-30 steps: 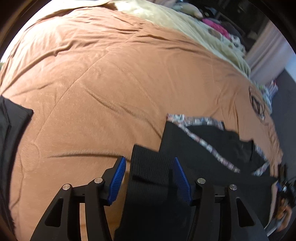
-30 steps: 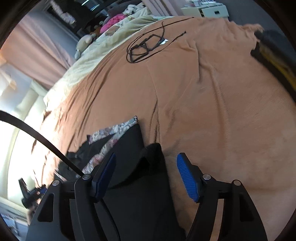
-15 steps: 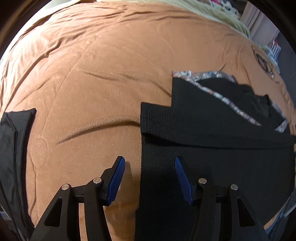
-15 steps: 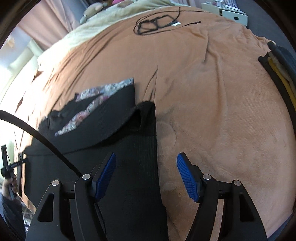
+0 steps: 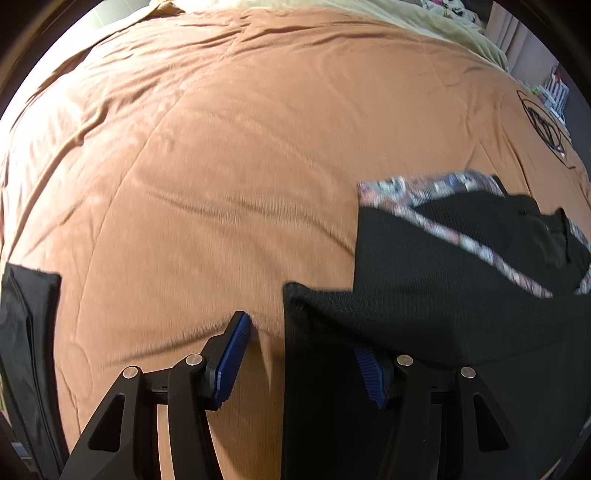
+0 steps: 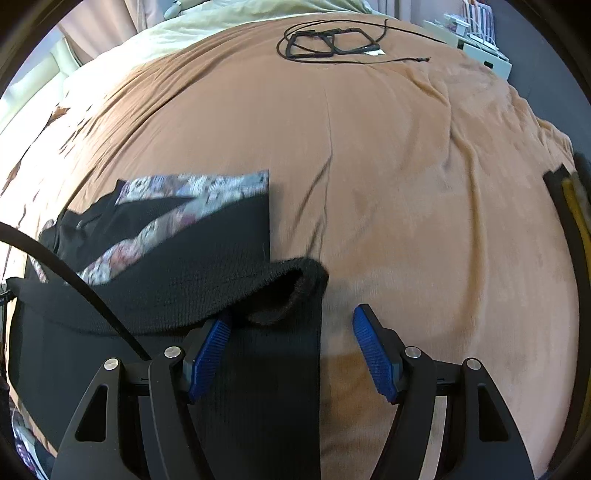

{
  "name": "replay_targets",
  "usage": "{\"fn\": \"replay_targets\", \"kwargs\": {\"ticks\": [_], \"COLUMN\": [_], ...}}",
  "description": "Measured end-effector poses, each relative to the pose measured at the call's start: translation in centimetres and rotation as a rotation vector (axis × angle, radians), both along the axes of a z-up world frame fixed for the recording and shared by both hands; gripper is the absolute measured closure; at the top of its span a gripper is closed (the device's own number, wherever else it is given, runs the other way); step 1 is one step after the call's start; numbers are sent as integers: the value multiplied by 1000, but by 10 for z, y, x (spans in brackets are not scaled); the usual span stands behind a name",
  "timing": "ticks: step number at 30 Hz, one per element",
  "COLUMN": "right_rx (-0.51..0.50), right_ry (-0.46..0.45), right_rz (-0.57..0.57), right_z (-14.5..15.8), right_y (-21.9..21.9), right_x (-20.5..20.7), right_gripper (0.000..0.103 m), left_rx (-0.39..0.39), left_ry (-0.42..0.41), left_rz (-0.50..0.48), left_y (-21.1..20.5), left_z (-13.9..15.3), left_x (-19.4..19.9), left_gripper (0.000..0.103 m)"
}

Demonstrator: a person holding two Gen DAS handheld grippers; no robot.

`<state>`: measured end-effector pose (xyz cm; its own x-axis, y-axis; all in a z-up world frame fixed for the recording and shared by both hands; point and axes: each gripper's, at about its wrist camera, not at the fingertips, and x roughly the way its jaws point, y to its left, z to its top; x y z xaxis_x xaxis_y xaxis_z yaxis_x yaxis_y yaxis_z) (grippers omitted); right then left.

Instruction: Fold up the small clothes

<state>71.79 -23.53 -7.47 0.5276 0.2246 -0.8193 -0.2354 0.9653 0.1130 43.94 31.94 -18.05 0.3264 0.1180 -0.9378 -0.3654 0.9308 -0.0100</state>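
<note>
A black knit garment (image 5: 424,302) with a flowered trim (image 5: 413,186) lies on the brown blanket (image 5: 221,166), its near part doubled over into a thick fold. My left gripper (image 5: 300,334) hangs over the garment's left edge. Its jaws are apart, the left pad (image 5: 229,362) over bare blanket and the right pad (image 5: 369,376) partly tucked under the fold. In the right wrist view my right gripper (image 6: 291,315) straddles the garment's right edge (image 6: 280,369), open. The rolled corner (image 6: 295,291) sits just ahead of its fingertips, and the right pad (image 6: 373,354) is over blanket.
A dark cloth item (image 5: 29,332) lies at the left edge of the left wrist view. A pile of dark and yellow clothes (image 6: 569,206) sits at the blanket's right edge. A looped black cord (image 6: 325,44) lies far back, near cream bedding (image 6: 184,29). A black strap (image 6: 74,288) crosses the right view.
Both grippers have sunk toward the bed and tipped further down. The garment's near part, raised between the fingers a second ago, now lies folded over the rest.
</note>
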Motion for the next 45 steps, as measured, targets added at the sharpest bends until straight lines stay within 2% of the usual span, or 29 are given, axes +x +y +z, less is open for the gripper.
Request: {"fn": "replay_targets", "kwargs": {"ticks": [9, 11, 15, 19, 24, 25, 27, 29, 32, 45], "right_rx": [49, 63, 104, 133, 147, 148, 153, 163, 165, 202], "right_ry": [-31, -40, -37, -34, -22, -19, -20, -23, -40, -150], "right_rz": [-19, -19, 5, 34, 45, 45, 42, 45, 47, 37], "right_z": [-8, -9, -9, -9, -13, -13, -15, -14, -10, 34], "right_y": [4, 7, 4, 0, -4, -3, -2, 0, 0, -10], "right_x": [27, 31, 25, 21, 28, 30, 33, 33, 27, -4], "right_gripper": [37, 43, 50, 58, 66, 69, 74, 88, 97, 99], "left_rx": [-30, -54, -123, -138, -127, -125, -126, -88, -66, -47], "left_ry": [-47, -63, -102, -108, -108, -111, -117, -112, -134, -263], "left_rz": [49, 61, 74, 71, 60, 63, 44, 28, 26, 60], "left_y": [18, 22, 32, 33, 30, 28, 24, 20, 19, 27], "left_z": [-4, -4, -3, -3, -9, -8, -6, -2, 7, 66], "left_x": [23, 22, 15, 11, 27, 24, 19, 17, 14, 3], "left_gripper": [47, 49, 62, 66, 68, 71, 90, 93, 95, 96]}}
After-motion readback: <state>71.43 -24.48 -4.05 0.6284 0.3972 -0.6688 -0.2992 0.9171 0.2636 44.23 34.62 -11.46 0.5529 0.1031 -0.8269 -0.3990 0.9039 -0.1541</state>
